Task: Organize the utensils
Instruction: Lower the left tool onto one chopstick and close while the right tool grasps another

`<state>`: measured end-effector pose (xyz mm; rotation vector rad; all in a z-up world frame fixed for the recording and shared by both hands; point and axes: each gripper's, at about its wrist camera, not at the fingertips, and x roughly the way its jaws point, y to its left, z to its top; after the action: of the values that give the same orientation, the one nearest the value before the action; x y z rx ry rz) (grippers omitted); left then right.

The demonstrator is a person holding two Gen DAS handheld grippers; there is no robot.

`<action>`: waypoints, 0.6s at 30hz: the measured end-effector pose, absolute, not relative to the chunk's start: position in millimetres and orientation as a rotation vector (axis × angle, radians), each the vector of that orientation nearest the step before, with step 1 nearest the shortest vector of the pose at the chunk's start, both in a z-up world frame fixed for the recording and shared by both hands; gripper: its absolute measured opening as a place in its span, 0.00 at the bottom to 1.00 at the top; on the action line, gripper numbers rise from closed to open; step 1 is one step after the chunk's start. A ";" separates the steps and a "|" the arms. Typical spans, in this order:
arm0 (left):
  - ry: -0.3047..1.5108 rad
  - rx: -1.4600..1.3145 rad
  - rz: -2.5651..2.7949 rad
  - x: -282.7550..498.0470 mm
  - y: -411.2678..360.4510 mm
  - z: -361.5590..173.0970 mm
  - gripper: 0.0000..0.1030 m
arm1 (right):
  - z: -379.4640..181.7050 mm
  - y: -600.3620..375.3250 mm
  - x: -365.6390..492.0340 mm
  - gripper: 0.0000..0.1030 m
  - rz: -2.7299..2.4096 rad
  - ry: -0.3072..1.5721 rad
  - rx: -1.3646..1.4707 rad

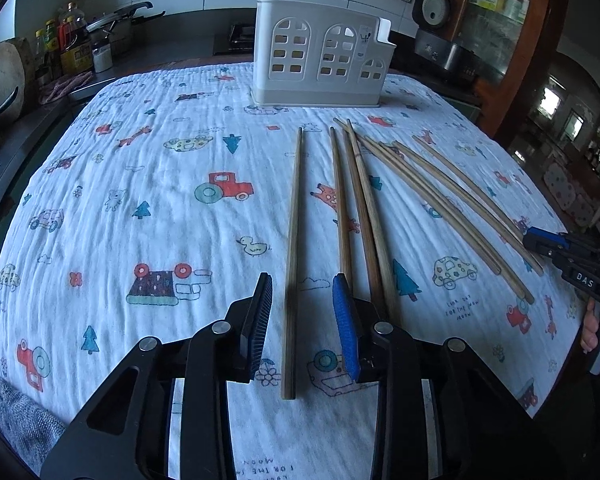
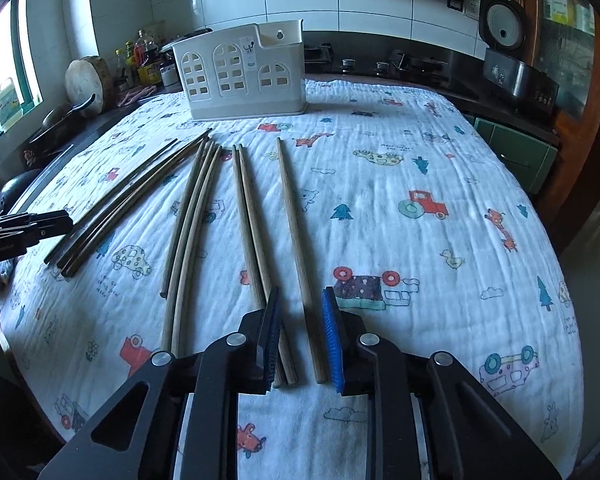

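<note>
Several wooden chopsticks lie on a patterned white cloth (image 1: 160,208). In the left wrist view my left gripper (image 1: 302,292) is open, its jaws either side of a single chopstick (image 1: 294,240); more chopsticks (image 1: 364,216) lie to its right. In the right wrist view my right gripper (image 2: 301,304) is open around the near end of a single chopstick (image 2: 296,248), with a pair of chopsticks (image 2: 252,240) under its left finger. A white utensil holder (image 1: 320,56) with window cut-outs stands upright at the cloth's far edge; it also shows in the right wrist view (image 2: 240,76).
The other gripper shows at each view's edge, at the right in the left wrist view (image 1: 572,256) and at the left in the right wrist view (image 2: 24,228). Bottles (image 1: 68,44), a round board (image 1: 2,76) and a rice cooker (image 2: 508,60) stand on the counter beyond.
</note>
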<state>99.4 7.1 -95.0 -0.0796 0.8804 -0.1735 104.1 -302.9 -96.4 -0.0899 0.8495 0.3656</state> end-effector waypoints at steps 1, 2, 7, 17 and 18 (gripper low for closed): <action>0.884 -0.081 -0.174 101.0 6.8 -95.7 0.30 | -96.5 -302.9 105.0 0.15 0.361 0.848 -0.093; 0.884 -0.079 -0.180 102.1 5.6 -96.3 0.30 | -97.4 -302.8 106.3 0.11 0.358 0.851 -0.098; 0.897 -0.059 -0.170 108.5 1.4 -101.9 0.21 | -102.4 -301.6 107.0 0.10 0.358 0.866 -0.109; 0.890 -0.009 -0.131 112.4 -3.8 -106.6 0.10 | -103.3 -300.7 108.8 0.10 0.356 0.861 -0.112; 0.892 -0.011 -0.127 112.7 -3.5 -105.9 0.06 | -103.9 -300.2 109.4 0.10 0.355 0.861 -0.117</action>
<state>112.7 -3.5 -105.9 -0.0109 0.8917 -0.1266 109.4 -300.2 -103.9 -0.1168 0.8615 0.3545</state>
